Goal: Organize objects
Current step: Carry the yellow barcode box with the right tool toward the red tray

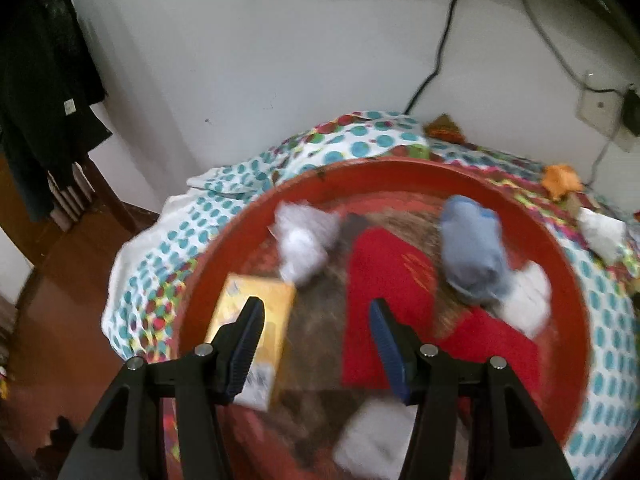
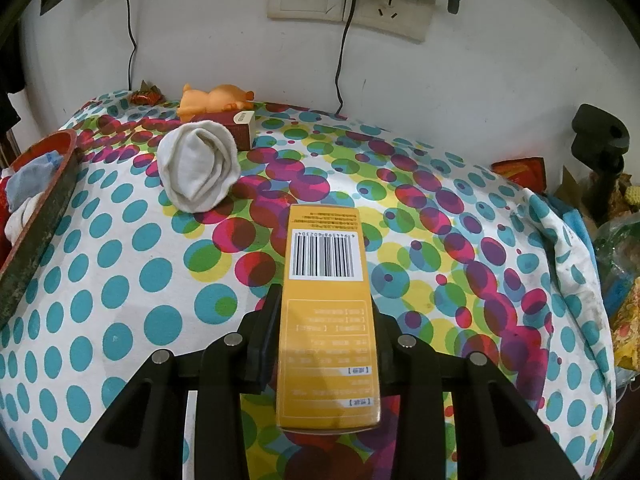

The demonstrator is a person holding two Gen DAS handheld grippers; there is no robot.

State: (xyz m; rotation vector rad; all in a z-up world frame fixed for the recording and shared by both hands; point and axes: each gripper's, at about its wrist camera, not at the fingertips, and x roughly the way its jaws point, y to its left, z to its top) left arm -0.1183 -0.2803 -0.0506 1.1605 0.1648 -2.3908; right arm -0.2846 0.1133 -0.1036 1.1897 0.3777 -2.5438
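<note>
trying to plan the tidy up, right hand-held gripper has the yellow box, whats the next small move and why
Probably carry the yellow box left toward the red basin. The right hand-held gripper is shut on it above the dotted cloth, and the basin already holds a similar box and rolled socks. The left hand-held gripper hangs open over the basin, so keep clear of it.

Your basin [image 1: 576,276] sits at the bed's [image 2: 120,280] left edge; inside it, a box [image 1: 256,320] lies left, a sock bundle [image 1: 472,248] right, an envelope [image 1: 384,280] between them; out on the bed, a rolled sock [image 2: 198,166] sits just before a small box [image 2: 242,128] and toy [image 2: 212,100] by the back edge.
</note>
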